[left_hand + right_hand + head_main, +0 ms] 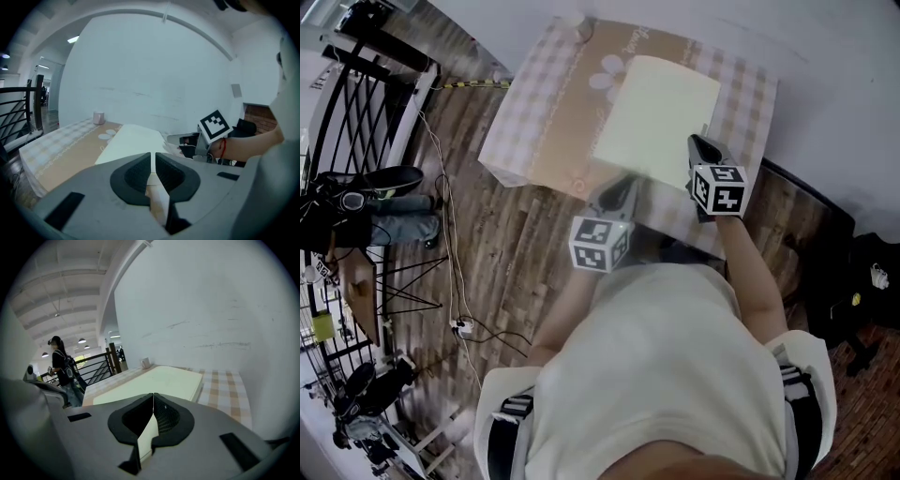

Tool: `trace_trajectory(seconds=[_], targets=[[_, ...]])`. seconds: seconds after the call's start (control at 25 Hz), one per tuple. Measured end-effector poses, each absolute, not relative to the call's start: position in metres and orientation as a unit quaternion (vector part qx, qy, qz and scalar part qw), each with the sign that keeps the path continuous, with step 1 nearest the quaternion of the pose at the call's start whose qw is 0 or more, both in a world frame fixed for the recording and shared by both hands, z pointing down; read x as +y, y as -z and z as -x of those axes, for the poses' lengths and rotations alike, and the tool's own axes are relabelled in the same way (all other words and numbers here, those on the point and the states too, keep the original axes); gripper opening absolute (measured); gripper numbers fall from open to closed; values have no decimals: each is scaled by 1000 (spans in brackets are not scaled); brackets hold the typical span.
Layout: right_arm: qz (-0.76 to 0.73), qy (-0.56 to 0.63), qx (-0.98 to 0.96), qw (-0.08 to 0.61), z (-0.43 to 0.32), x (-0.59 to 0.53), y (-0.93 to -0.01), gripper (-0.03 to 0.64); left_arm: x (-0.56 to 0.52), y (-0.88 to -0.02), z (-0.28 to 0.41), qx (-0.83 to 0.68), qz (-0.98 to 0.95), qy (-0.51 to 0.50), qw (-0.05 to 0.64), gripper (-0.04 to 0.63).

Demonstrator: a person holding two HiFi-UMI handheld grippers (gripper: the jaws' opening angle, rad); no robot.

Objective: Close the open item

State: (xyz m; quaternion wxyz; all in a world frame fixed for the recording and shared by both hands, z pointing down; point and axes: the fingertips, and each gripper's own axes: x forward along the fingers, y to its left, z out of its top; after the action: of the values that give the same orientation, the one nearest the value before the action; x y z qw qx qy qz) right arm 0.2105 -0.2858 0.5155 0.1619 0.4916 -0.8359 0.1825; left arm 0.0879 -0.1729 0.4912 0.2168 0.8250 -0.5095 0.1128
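One cream book [661, 117] lies flat on the tabletop, its near side reaching the near edge of the table [534, 122] and its body sitting closer to the right edge than to the left; the right gripper view shows it as a thick slab [159, 380] with a pale top face. At that near side both tools bite onto it. The left gripper [623, 190] is clenched, its dark pads almost meeting, and a thin pale strip of the book's edge [129, 140] is nipped in the slit between them, as the left gripper view [153, 166] shows. The right gripper [698, 148] is likewise clenched on a thin cream sheet of the book, which stands edge-on between its pads [153, 411]; from the left gripper view it appears just beside the book's right near corner [172, 140]. A checked cloth with a tan band covers the table. A small cup [98, 117] stands at the far edge, towards the left corner. Beyond the left edge runs a black railing [356, 112], with a person [61, 366] standing by it.
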Motion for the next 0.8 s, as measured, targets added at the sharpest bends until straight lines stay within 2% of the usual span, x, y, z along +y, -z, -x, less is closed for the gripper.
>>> trace_trajectory(seconds=[0.8], targets=[[-492, -105, -858, 102, -120, -194, -421, 0, -175, -450, 21, -501, -834, -65, 221, 31]])
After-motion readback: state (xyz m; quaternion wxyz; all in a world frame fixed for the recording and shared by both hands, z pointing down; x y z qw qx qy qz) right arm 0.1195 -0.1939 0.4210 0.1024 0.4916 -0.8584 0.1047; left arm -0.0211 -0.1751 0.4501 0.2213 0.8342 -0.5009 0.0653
